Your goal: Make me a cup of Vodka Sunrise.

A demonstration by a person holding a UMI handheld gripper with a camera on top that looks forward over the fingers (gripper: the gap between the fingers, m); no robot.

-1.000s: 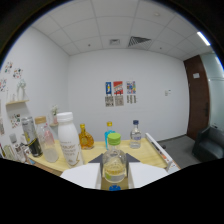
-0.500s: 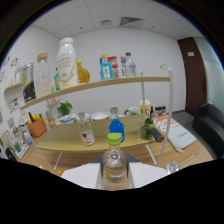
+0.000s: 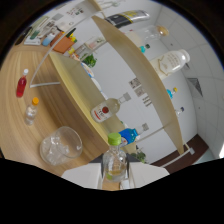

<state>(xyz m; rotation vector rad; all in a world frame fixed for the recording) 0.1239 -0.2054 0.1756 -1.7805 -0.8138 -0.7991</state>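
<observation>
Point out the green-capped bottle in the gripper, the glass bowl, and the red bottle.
green-capped bottle (image 3: 115, 159): gripper view, on its clear body, held between the fingers.
glass bowl (image 3: 60, 145): gripper view, on its clear wall.
red bottle (image 3: 21, 85): gripper view, on its red body.

No text is reading legibly anywhere. The bottle (image 3: 105, 111) is showing a red-marked label, wording indistinct.

The gripper (image 3: 117, 176) shows as two broad, pale off-white fingers (image 3: 82, 176), flat and smooth, widening toward the camera. Their near ends are cut off by a black, curved shape across the bottom. No cables, screws or markings can be made out on them.
</observation>
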